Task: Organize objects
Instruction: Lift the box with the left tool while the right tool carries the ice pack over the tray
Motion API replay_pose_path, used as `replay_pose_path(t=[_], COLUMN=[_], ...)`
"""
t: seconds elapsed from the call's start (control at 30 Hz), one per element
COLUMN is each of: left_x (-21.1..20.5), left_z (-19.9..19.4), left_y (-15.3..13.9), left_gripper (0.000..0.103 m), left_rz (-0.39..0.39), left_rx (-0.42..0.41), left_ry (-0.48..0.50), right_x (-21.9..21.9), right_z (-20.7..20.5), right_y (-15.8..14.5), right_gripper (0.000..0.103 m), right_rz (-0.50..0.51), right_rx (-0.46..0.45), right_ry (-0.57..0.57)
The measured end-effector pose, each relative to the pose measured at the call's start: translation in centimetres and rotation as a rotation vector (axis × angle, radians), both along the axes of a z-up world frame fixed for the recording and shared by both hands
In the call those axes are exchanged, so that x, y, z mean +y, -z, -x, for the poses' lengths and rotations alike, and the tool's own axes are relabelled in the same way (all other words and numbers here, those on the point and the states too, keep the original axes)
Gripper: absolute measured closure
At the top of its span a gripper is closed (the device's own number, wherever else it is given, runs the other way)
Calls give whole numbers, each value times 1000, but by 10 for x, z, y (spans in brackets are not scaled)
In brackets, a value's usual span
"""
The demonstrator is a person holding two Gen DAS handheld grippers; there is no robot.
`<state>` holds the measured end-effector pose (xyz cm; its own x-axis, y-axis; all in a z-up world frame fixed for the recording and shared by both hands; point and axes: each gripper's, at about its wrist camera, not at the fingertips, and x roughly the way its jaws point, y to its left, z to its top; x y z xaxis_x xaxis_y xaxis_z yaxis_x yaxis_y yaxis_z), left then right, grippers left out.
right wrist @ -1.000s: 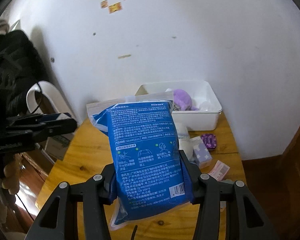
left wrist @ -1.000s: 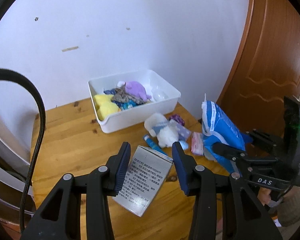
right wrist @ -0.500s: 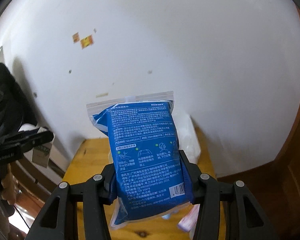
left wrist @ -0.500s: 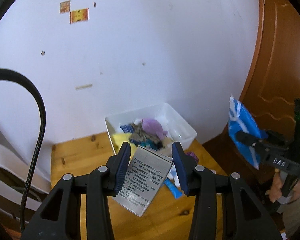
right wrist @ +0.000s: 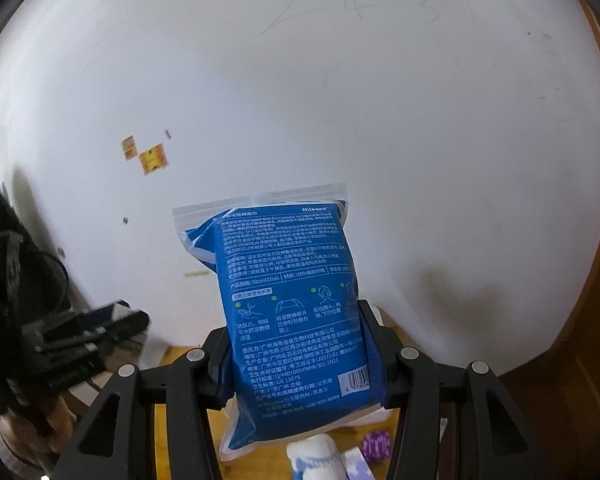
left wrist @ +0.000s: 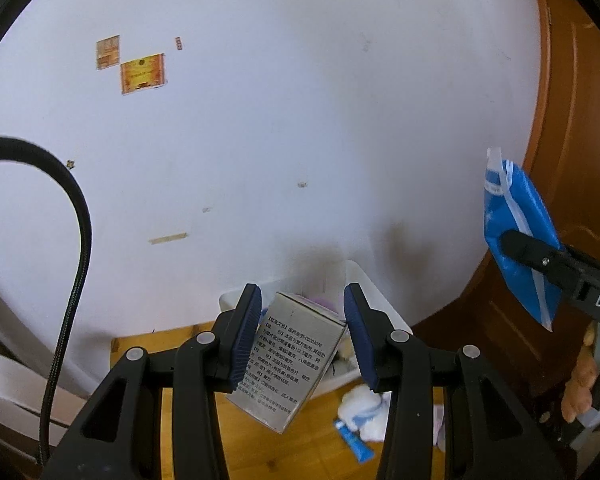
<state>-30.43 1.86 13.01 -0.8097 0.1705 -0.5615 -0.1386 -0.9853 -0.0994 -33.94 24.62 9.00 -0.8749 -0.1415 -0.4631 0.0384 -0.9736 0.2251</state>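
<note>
My left gripper [left wrist: 302, 340] is shut on a silver carton [left wrist: 296, 360] with black print, held tilted above the wooden table [left wrist: 188, 420]. Behind the carton, the white bin [left wrist: 384, 312] shows only its rim and wall. My right gripper [right wrist: 296, 356] is shut on a blue wipes pouch [right wrist: 292, 300], held upright in front of the wall. In the left wrist view that same pouch [left wrist: 520, 240] hangs at the right, clamped by the right gripper's black finger [left wrist: 536, 254]. The left gripper [right wrist: 84, 336] appears blurred at the left of the right wrist view.
A white fluffy item [left wrist: 364, 404] and a small blue tube [left wrist: 354, 440] lie on the table in front of the bin. A purple item [right wrist: 376, 444] lies near the right edge. A brown door [left wrist: 564, 120] stands to the right, and a black cable [left wrist: 76, 260] loops at the left.
Both grippers rose and tipped upward with their loads. The table and bin slid to the bottom of both views, and the white wall now fills most of them.
</note>
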Motion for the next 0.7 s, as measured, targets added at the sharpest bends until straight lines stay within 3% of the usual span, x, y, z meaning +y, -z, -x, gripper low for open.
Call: replay_pose_path(t=[0.13,0.27,0.53,0.7], left_x=[7,9,6,7], left_z=[32,65,122,140], left_y=[12,39,122,165], left_gripper=[56,56,56,56], left_rz=[-16,-43,-151,-172], left_rx=[-27,-88,-237,-292], left_ry=[-25,-56,-90,-90], right_x=[2,4,2,-2], right_z=[33,73,167,213], right_y=[-1,18,103,158], right_gripper=[51,51,51,51], right_rz=[16,19,3,-36], right_rx=[-25,-89,-260,-350], right_ry=[25,40,49,83])
